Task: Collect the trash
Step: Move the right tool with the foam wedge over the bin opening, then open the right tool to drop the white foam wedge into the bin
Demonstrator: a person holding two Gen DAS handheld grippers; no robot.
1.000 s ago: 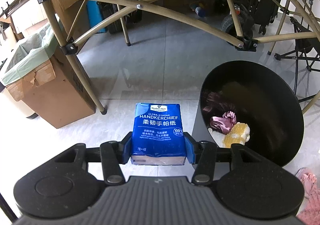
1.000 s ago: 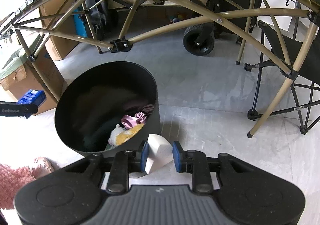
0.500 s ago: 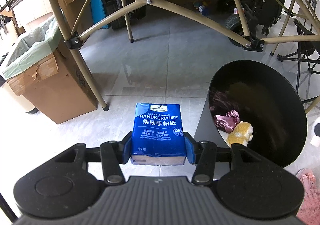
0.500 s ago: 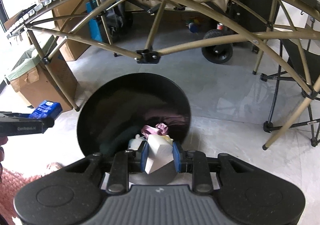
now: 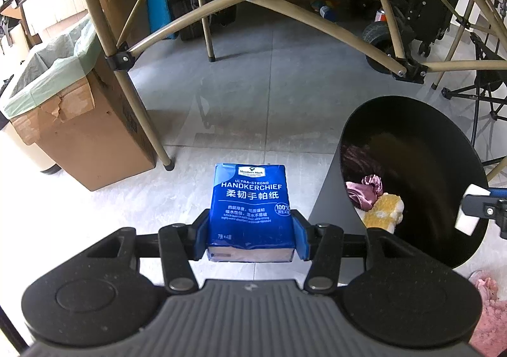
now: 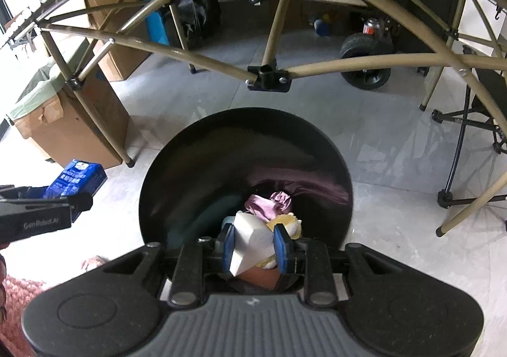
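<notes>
Setting: grey tile floor (image 5: pixel 253 97) under a tan folding frame (image 6: pixel 269 40); cardboard box (image 5: pixel 79 122) w/ green liner at left; pink rug (image 5: pixel 488 309) at lower edge.

Item 1: black bin (image 6: pixel 247 141), open top, holds purple cloth (image 6: pixel 269 201) + yellow-white plush (image 5: pixel 383 211).

Item 2: left gripper (image 5: pixel 250 230), jaws wide, clamped on blue handkerchief pack (image 5: pixel 250 208). Held level above floor, just beside bin, left of its rim.

Item 3: right gripper (image 6: pixel 255 246), jaws narrow, pinching white crumpled paper (image 6: pixel 252 239). Pointed down over bin mouth, paper above the contents, near rim.
</notes>
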